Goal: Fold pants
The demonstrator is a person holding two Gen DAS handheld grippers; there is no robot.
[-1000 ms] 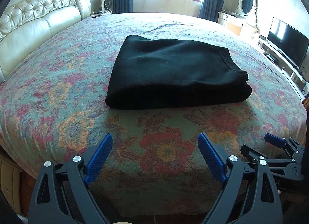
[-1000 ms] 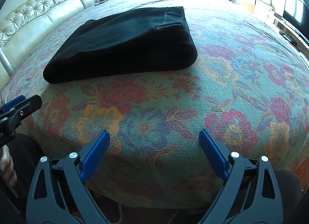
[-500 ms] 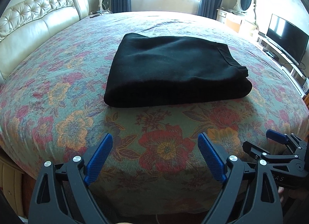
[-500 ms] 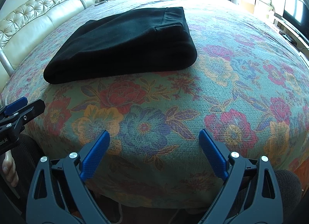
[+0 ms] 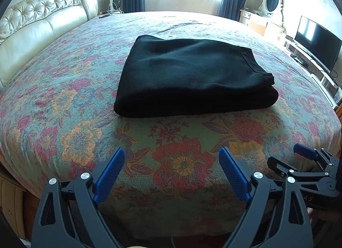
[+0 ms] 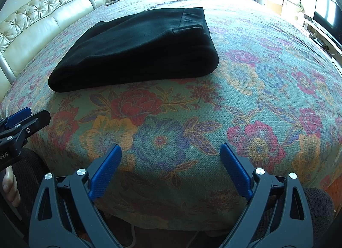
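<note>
Left wrist: folded pants [image 5: 192,77] on bedspread [image 5: 64,102]

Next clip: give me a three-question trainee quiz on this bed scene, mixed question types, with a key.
1. True or false: the left gripper is shut on the black pants.
2. Multiple choice: the pants lie on A) the flowered bedspread, B) the cream headboard, C) the floor.
3. Fill in: judged from how they lie, the pants are ____ into a compact stack.

Key
1. False: both it and the right gripper have their fingers spread, holding nothing, near the bed's edge, apart from the pants.
2. A
3. folded
</note>
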